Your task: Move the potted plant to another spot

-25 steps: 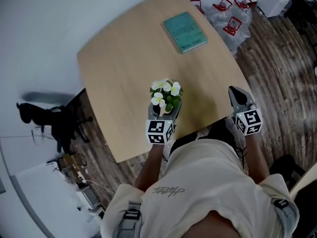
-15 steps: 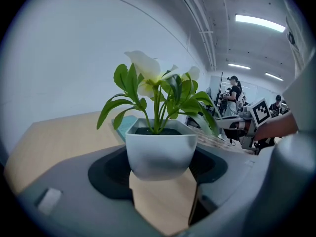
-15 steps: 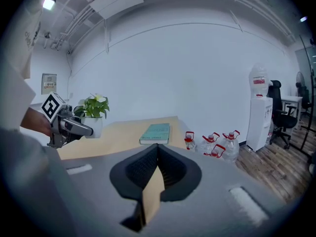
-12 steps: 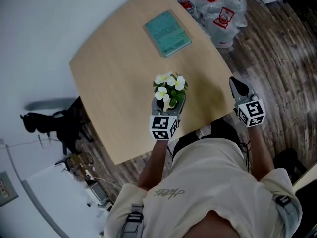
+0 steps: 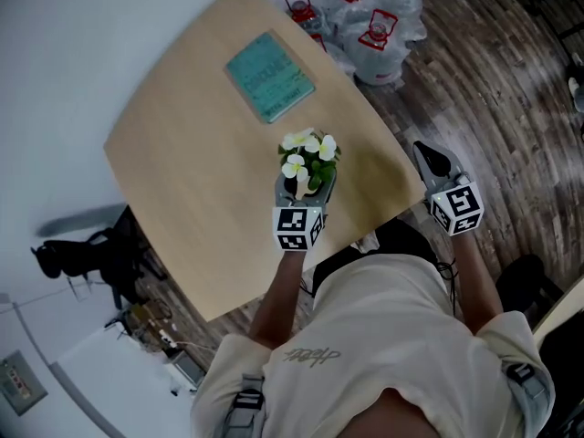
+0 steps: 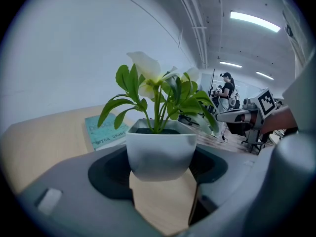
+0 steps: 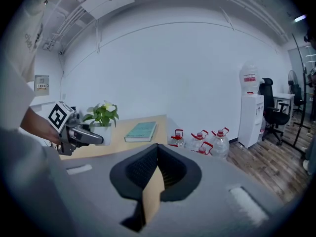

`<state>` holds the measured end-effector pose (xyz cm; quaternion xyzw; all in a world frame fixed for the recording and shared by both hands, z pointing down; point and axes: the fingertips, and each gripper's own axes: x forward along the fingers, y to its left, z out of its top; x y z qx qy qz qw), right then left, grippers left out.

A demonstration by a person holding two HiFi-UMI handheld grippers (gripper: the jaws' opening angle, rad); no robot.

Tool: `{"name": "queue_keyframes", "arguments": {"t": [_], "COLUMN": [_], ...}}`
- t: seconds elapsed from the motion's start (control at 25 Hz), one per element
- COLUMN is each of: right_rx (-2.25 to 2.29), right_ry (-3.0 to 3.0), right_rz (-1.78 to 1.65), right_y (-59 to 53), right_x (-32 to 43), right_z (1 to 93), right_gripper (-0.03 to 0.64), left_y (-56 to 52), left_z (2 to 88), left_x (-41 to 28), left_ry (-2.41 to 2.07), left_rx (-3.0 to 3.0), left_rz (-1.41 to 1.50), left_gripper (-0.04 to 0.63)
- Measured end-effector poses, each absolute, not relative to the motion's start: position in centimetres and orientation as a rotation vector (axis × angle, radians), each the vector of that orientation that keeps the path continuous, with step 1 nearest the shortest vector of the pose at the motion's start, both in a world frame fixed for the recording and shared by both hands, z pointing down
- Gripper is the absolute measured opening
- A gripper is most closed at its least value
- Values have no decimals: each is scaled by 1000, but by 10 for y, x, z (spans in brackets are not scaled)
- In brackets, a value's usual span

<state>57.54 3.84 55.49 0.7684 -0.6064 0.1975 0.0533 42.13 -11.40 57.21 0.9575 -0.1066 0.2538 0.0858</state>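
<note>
A light wooden table (image 5: pixel 173 162) with rounded corners carries a teal rectangular book (image 5: pixel 269 76), lying flat near the far edge. Beyond the table, clear plastic water bottles with red handles (image 5: pixel 365 16) stand grouped on grey-brown wood-plank flooring (image 5: pixel 493 89).

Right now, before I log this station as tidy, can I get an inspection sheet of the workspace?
surface: wooden table, bare apart from two things.
job's things: potted plant, upright between the jaws of the left gripper.
clutter: teal book lying flat on the far side.
grippers: left gripper shut on the potted plant; right gripper shut, empty, off the table's right edge.
cables: nothing seen on the table.
surroundings: water bottles on the wood floor beyond the table; black office chair farther off.
</note>
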Motion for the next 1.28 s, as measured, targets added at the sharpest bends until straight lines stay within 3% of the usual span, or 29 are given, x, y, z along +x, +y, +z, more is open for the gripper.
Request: {"name": "queue_keyframes", "arguments": {"t": [1.28], "right_rx": [2309], "right_ry": [-1786], "right_rz": [704], "right_y": [111], "right_x": [669], "right_z": [581], "right_gripper": [3], "left_y": [-98], "left_z": [675], "left_x": [549], "left_ry": [-368], "left_rx": [2847], "left_rz": [858], "left_gripper": [356]}}
